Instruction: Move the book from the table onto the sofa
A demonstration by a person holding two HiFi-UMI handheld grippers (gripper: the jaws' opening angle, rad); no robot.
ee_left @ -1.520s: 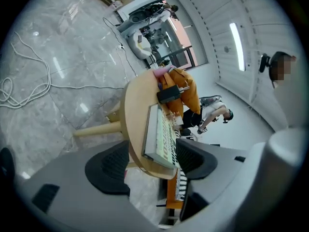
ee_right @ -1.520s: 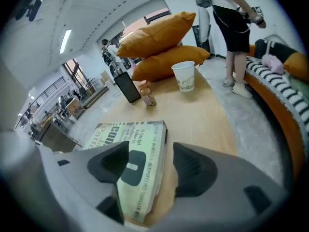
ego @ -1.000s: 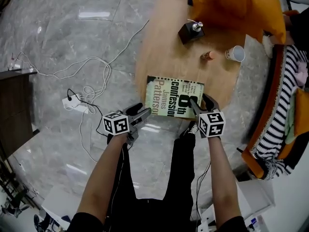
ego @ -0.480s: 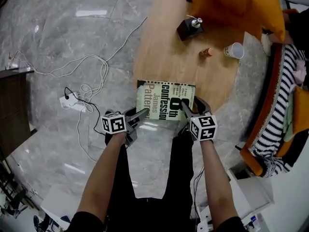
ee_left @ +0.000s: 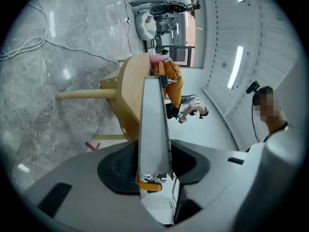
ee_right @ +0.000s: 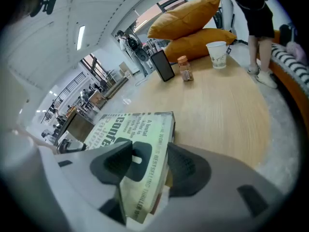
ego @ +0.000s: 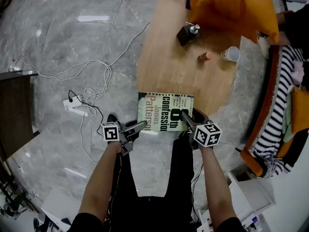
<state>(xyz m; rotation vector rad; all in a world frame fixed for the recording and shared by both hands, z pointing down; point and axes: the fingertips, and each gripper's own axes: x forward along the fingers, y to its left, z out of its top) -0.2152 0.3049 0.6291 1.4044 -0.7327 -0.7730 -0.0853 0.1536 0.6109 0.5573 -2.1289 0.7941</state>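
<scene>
Oval wooden tabletop [ego: 164,66], orange cushions [ego: 227,6] at 1 o'clock, dark box [ego: 188,34] at 12, small orange bottle [ego: 205,56] and upright paper cup [ego: 231,54] toward 3, book [ego: 165,111] overhanging the 6 o'clock edge

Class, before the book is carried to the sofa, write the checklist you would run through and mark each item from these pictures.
1. Left gripper grips book: ok, jaws have just been closing, its edge pinched between them.
2. Right gripper grips book: ok, jaws have just been closing on a corner.
3. Book off table: not ok, part overlaps the top.
4. Cup and bottle clear of book: ok.
5. Free spot on sofa: cannot tell, striped blanket covers it.
</scene>
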